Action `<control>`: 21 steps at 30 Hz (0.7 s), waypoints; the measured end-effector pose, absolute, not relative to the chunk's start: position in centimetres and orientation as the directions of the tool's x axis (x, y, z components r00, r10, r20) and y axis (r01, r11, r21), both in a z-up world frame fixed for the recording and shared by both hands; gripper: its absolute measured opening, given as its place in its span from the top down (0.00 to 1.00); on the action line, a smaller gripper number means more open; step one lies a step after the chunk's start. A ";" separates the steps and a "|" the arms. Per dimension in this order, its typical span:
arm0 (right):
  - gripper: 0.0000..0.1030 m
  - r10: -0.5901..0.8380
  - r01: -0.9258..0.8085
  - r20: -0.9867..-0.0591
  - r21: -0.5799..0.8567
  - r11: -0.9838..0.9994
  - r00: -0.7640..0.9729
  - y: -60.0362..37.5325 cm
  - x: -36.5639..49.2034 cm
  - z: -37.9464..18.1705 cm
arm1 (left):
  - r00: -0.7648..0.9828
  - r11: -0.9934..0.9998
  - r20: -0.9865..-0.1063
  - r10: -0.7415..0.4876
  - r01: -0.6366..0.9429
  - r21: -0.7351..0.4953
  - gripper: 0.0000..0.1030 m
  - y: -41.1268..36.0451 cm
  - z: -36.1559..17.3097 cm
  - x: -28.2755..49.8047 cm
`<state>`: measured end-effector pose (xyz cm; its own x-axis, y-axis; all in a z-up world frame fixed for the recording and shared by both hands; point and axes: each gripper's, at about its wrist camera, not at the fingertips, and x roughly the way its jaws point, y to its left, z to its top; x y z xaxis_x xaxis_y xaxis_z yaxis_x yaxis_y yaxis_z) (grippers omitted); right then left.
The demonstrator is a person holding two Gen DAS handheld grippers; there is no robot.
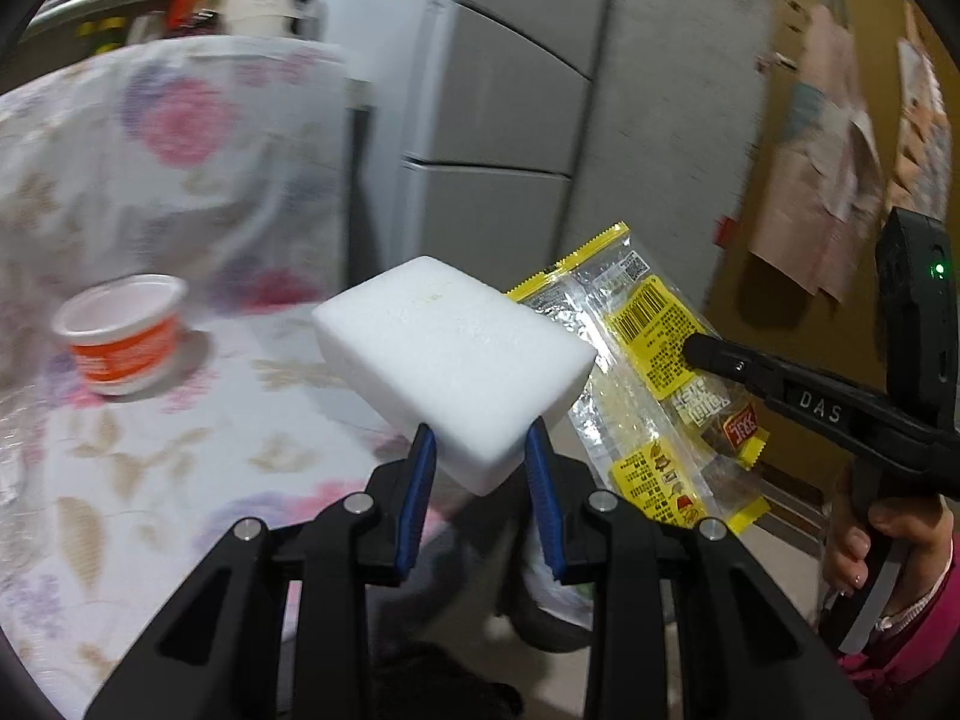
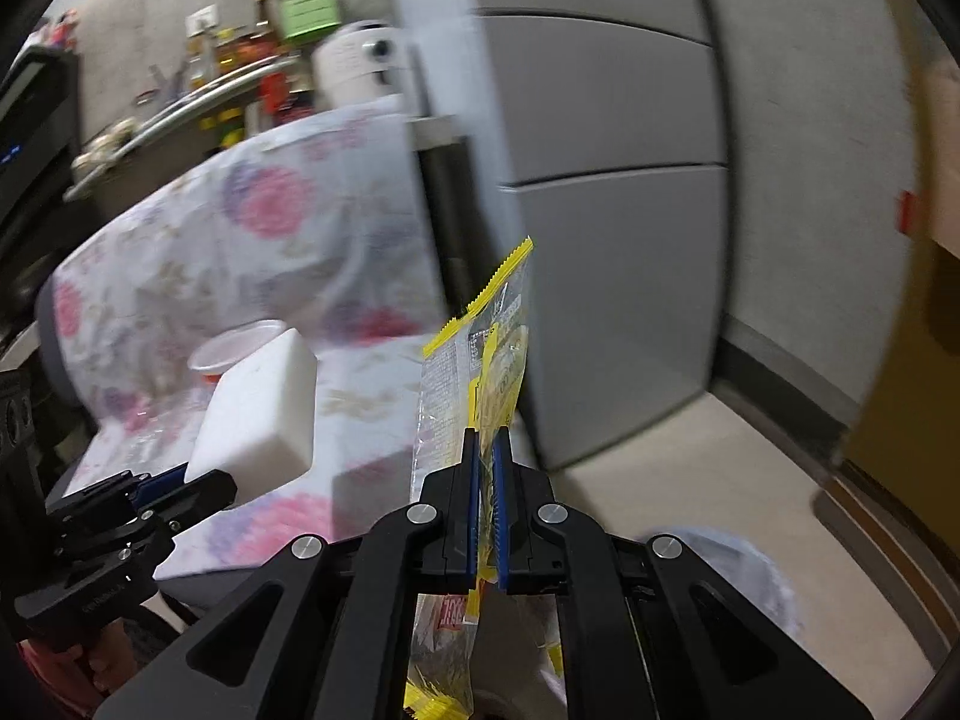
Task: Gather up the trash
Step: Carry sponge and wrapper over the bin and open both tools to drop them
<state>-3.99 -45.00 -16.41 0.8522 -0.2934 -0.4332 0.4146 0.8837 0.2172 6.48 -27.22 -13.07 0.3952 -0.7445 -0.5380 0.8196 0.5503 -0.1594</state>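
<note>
A white foam block (image 1: pixel 456 360) is gripped at one corner between the two blue-padded fingers (image 1: pixel 420 498) of the left gripper (image 1: pixel 480 450), which are clamped on it and held apart by its thickness. The block is lifted clear of the surface below and tilted, its broad face turned toward the left wrist camera. In the right wrist view the same block is seen at about nine o'clock from the right gripper (image 2: pixel 487 450), with the black frame of the left gripper beneath it.

A clear and yellow snack wrapper (image 1: pixel 648 372) is pinched between the fingers (image 2: pixel 471 510) of the right gripper, which are pressed almost together with only the thin film between them. The wrapper stands nearly upright above the fingertips, and its lower end hangs below them. In the left wrist view the wrapper is seen at three o'clock from the foam block, just beside it and partly behind it, with the black right gripper reaching in from the right edge. A hand (image 1: pixel 870 534) with a pink sleeve is seen on that gripper's handle at the lower right.

A white and orange cup (image 1: pixel 123 333) is set upright on a seat covered in floral cloth (image 1: pixel 150 450), at nine o'clock from the foam block and well apart from it. Grey cabinet panels (image 1: pixel 516 102) are seen at twelve o'clock behind both held items. A cluttered shelf (image 2: pixel 198 90) is seen at about ten o'clock in the right wrist view, too blurred for its contents to be told.
</note>
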 end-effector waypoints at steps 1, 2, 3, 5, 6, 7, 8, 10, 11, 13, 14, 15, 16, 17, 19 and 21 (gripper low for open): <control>0.96 -0.311 0.438 -0.439 0.224 0.871 0.843 -45.8 -4.9 -16.9 | 0.371 0.526 -0.544 -0.752 0.836 -0.156 0.72 -28.3 -13.5 5.8; 0.96 -0.327 0.457 -0.443 0.225 0.861 0.835 -46.3 -5.6 -17.3 | 0.354 0.506 -0.547 -0.759 0.849 -0.154 0.72 -29.1 -13.8 5.2; 0.96 -0.343 0.475 -0.449 0.222 0.852 0.825 -46.7 -6.2 -17.6 | 0.336 0.486 -0.549 -0.766 0.861 -0.151 0.72 -29.9 -14.1 4.4; 0.96 -0.373 0.512 -0.464 0.220 0.830 0.803 -47.7 -7.5 -18.6 | 0.293 0.438 -0.553 -0.780 0.887 -0.147 0.72 -31.6 -14.7 3.1; 0.96 -0.384 0.528 -0.471 0.224 0.819 0.794 -48.2 -8.2 -19.1 | 0.272 0.411 -0.552 -0.789 0.900 -0.144 0.71 -32.4 -15.0 2.5; 0.96 -0.391 0.540 -0.477 0.227 0.810 0.787 -48.6 -8.8 -19.5 | 0.256 0.387 -0.552 -0.793 0.912 -0.133 0.71 -33.4 -15.4 1.8; 0.96 -0.401 0.554 -0.484 0.228 0.801 0.778 -49.0 -9.5 -20.0 | 0.243 0.370 -0.555 -0.795 0.921 -0.126 0.71 -34.2 -15.6 1.4; 0.96 -0.416 0.582 -0.502 0.236 0.778 0.759 -50.0 -10.5 -21.0 | 0.211 0.337 -0.567 -0.797 0.933 -0.126 0.71 -35.7 -16.2 0.8; 0.96 -0.423 0.594 -0.510 0.236 0.769 0.749 -50.4 -10.9 -21.5 | 0.198 0.326 -0.572 -0.796 0.937 -0.128 0.71 -36.4 -16.5 0.6; 0.95 -0.436 0.621 -0.530 0.236 0.748 0.727 -51.4 -11.7 -22.7 | 0.179 0.311 -0.585 -0.791 0.941 -0.133 0.71 -37.7 -17.0 0.3; 0.95 -0.434 0.627 -0.540 0.243 0.740 0.721 -51.9 -11.8 -23.2 | 0.164 0.303 -0.596 -0.786 0.943 -0.139 0.71 -38.5 -17.4 0.2; 0.95 -0.432 0.636 -0.553 0.248 0.731 0.712 -52.3 -11.9 -23.8 | 0.151 0.295 -0.605 -0.782 0.944 -0.145 0.71 -39.1 -17.7 0.3; 0.95 -0.431 0.649 -0.571 0.255 0.717 0.699 -53.0 -11.9 -24.5 | 0.142 0.289 -0.615 -0.776 0.946 -0.147 0.71 -39.6 -18.1 0.3; 0.95 -0.420 0.656 -0.588 0.267 0.706 0.691 -53.7 -11.9 -25.3 | 0.137 0.286 -0.625 -0.769 0.947 -0.144 0.71 -40.0 -18.3 0.3; 0.95 -0.410 0.669 -0.610 0.281 0.688 0.678 -54.7 -11.9 -26.5 | 0.126 0.275 -0.646 -0.753 0.952 -0.134 0.71 -40.9 -19.1 0.2; 0.95 -0.404 0.675 -0.625 0.281 0.683 0.669 -55.4 -11.4 -27.4 | 0.114 0.267 -0.661 -0.741 0.954 -0.135 0.69 -41.6 -19.7 0.1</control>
